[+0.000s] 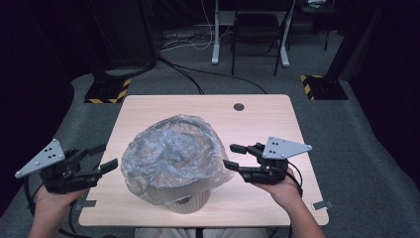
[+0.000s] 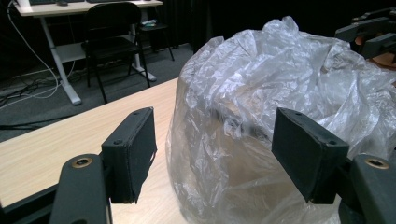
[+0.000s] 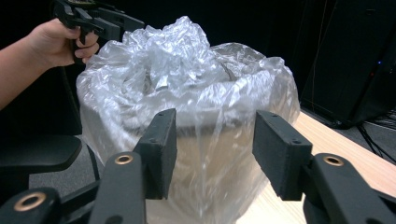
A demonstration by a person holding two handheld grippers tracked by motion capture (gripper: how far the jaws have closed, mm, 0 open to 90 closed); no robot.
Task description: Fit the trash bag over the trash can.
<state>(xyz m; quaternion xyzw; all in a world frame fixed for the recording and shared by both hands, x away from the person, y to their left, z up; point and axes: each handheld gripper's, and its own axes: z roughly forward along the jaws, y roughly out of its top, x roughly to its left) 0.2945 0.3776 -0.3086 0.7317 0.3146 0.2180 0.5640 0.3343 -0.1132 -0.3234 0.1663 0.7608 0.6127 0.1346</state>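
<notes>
Clear plastic bag (image 1: 171, 156) over a bin (image 1: 187, 203), apparently ungripped, between open left tool (image 1: 105, 157) and open right tool (image 1: 232, 155).

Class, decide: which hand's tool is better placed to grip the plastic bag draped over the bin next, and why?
Probably the right tool: its open jaws sit close beside the plastic bag. The left tool, also open, stands farther off.

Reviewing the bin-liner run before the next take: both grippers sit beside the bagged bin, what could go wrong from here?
1. The clear plastic bag billows loosely over the bin; jaws closing on thin film may slip or tear it.
2. The bin stands near the table's front edge; a sideways tug could tip it off.
3. Left gripper and right gripper are both open and apart from the bag, so uneven grabs may pull the liner off one side.
</notes>
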